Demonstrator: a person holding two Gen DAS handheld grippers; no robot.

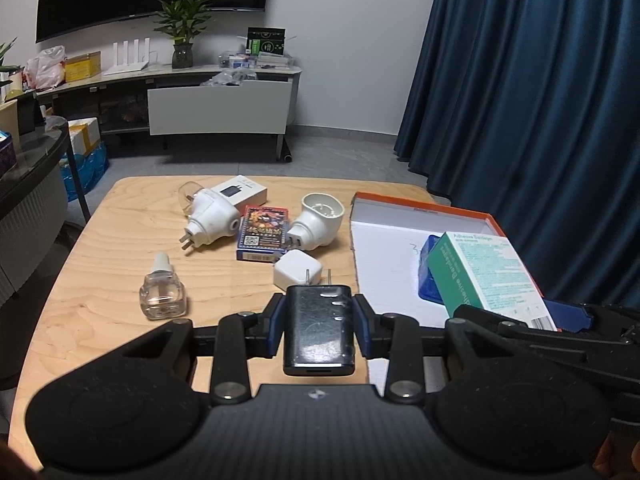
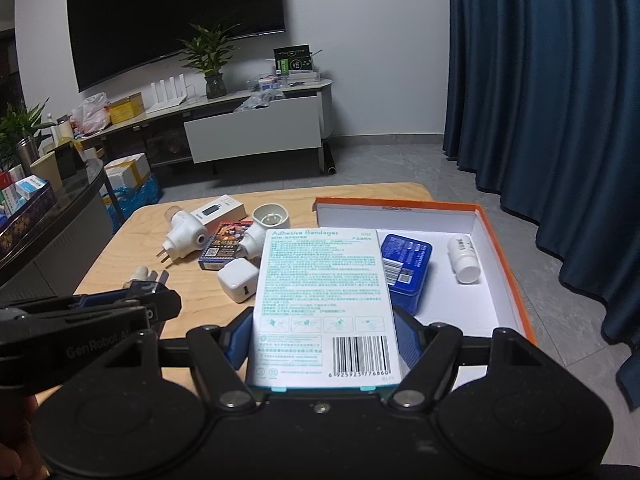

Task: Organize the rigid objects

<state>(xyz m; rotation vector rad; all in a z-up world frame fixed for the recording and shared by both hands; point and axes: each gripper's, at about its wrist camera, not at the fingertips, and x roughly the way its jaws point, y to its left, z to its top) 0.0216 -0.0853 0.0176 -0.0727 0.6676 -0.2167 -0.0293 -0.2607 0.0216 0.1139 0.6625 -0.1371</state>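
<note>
Bandage box (image 2: 324, 304) gripped, orange-rimmed box (image 2: 502, 248) holding tin (image 2: 408, 268), bottle (image 2: 464, 258)

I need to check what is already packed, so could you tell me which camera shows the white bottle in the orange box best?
The right wrist view: the white bottle lies in full sight inside the orange box. In the left wrist view the bandage box hides it.
</note>
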